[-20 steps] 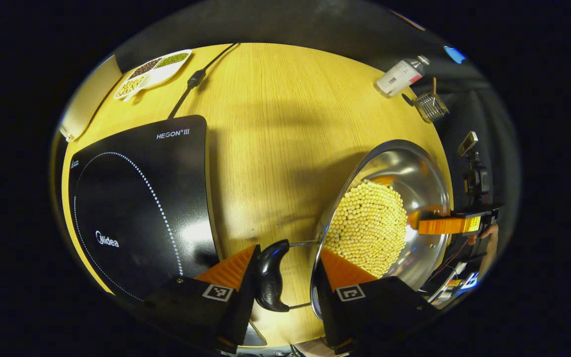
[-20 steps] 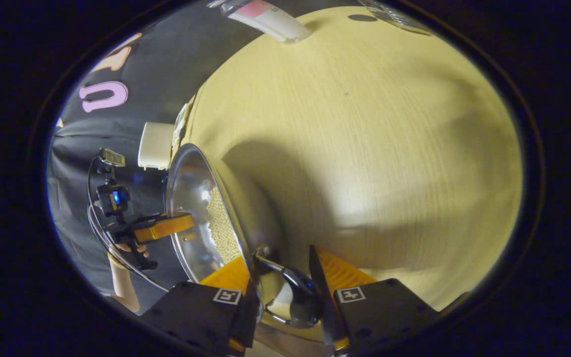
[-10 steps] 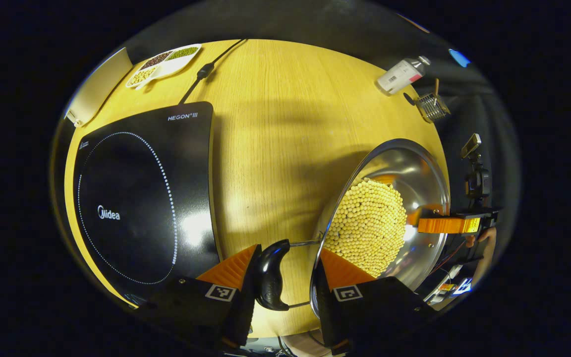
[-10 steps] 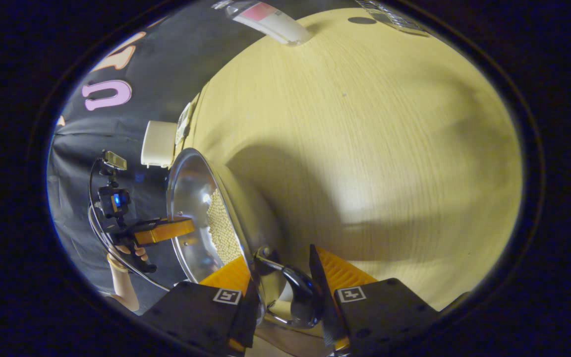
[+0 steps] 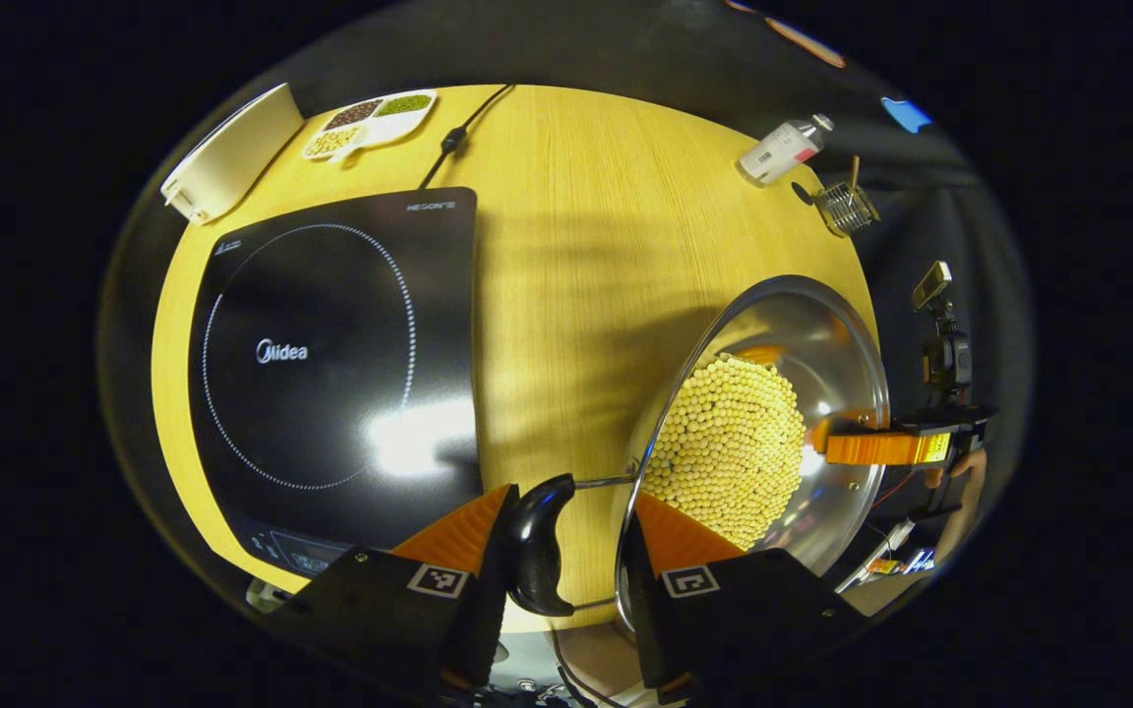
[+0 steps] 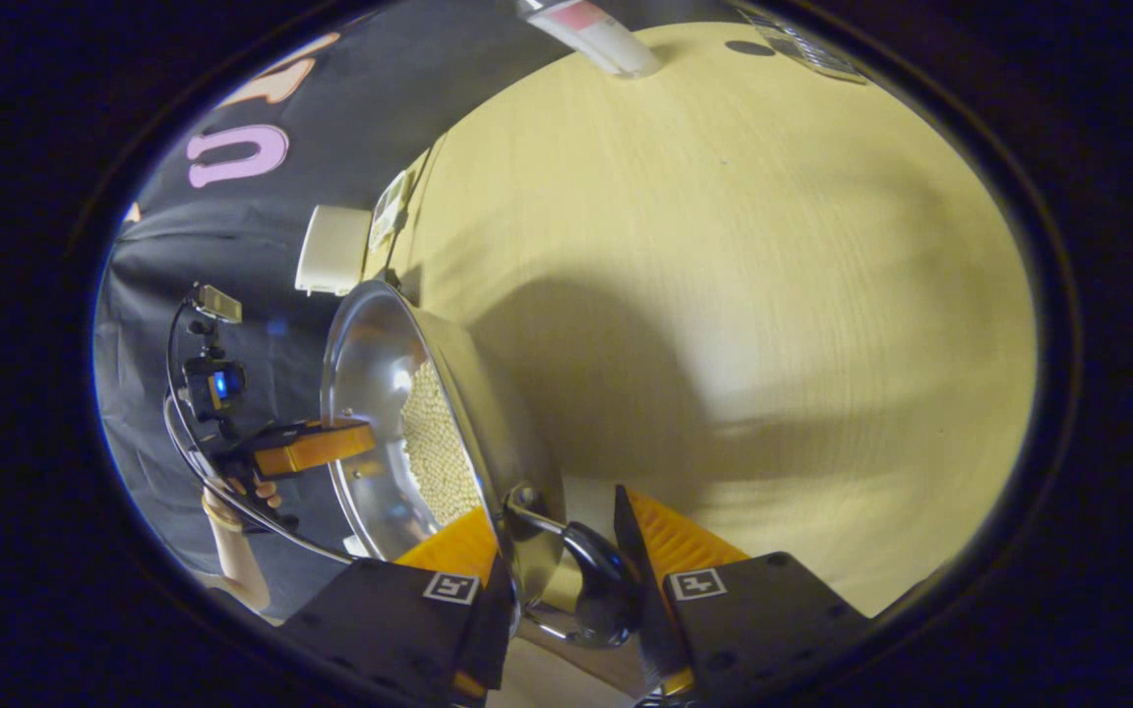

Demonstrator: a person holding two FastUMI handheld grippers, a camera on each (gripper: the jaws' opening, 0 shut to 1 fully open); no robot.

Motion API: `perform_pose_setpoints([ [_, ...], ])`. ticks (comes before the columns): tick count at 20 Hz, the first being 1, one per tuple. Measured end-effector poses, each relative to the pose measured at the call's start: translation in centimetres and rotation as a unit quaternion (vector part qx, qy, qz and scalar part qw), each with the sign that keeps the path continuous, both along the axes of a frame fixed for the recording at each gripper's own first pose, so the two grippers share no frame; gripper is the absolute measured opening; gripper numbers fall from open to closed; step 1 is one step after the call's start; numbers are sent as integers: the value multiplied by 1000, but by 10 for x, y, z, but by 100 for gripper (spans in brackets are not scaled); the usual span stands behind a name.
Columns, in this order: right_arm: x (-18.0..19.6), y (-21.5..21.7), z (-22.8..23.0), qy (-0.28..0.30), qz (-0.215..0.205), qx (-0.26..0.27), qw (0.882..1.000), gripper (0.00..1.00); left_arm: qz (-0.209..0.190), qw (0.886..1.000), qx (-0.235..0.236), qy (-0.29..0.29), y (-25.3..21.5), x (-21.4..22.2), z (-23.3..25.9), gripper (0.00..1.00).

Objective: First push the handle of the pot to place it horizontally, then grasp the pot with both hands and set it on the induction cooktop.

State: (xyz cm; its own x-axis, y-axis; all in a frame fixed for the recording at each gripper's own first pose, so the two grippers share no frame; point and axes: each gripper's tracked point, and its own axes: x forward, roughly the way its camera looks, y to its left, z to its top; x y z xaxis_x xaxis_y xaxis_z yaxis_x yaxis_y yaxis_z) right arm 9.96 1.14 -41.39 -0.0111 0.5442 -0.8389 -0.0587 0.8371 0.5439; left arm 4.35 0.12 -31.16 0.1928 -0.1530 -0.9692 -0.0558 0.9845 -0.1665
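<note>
Pot (image 5: pixel 773 413) held by both side handles, above the table (image 5: pixel 566 256), cooktop (image 5: pixel 330 354) off to my left.

My left gripper (image 5: pixel 562 536) is closed on the near black handle (image 5: pixel 537 546); my right gripper (image 6: pixel 555 575) is clamped on the far handle (image 6: pixel 598 580). The pot carries a heap of yellow beans (image 5: pixel 729 447). I judge it mid-carry. Doing it well: keep both hands level and moving together so the beans don't slide, centre the base over the dotted ring (image 5: pixel 306 349), then lower flat.
</note>
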Motion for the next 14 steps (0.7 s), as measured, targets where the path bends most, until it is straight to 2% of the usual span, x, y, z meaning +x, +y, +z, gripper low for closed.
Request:
perform_pose_setpoints([
  [1, -3, 5, 2, -1, 4, 0, 1000, 50, 2, 1000, 0, 1, 5, -5, 2, 57],
  [2, -8, 10, 5, -2, 9, -1, 1000, 55, 4, 1000, 0, 2, 10, -9, 5, 57],
  [7, -22, 44, 18, 1, 15, 1, 1000, 55, 4, 1000, -5, -4, 41, -24, 18, 59],
  [8, -24, 53, 21, 0, 14, 1, 1000, 55, 2, 1000, -6, -7, 50, -26, 21, 57],
  [9, -25, 64, 23, -2, 11, -1, 1000, 61, -1, 1000, -7, -10, 59, -26, 22, 57],
  [10, -27, 74, 24, -6, 8, -4, 1000, 49, -5, 1000, -8, -13, 70, -25, 24, 58],
  [14, -38, 127, 27, -9, -11, -17, 1000, 49, -28, 999, -12, -24, 124, -23, 30, 57],
])
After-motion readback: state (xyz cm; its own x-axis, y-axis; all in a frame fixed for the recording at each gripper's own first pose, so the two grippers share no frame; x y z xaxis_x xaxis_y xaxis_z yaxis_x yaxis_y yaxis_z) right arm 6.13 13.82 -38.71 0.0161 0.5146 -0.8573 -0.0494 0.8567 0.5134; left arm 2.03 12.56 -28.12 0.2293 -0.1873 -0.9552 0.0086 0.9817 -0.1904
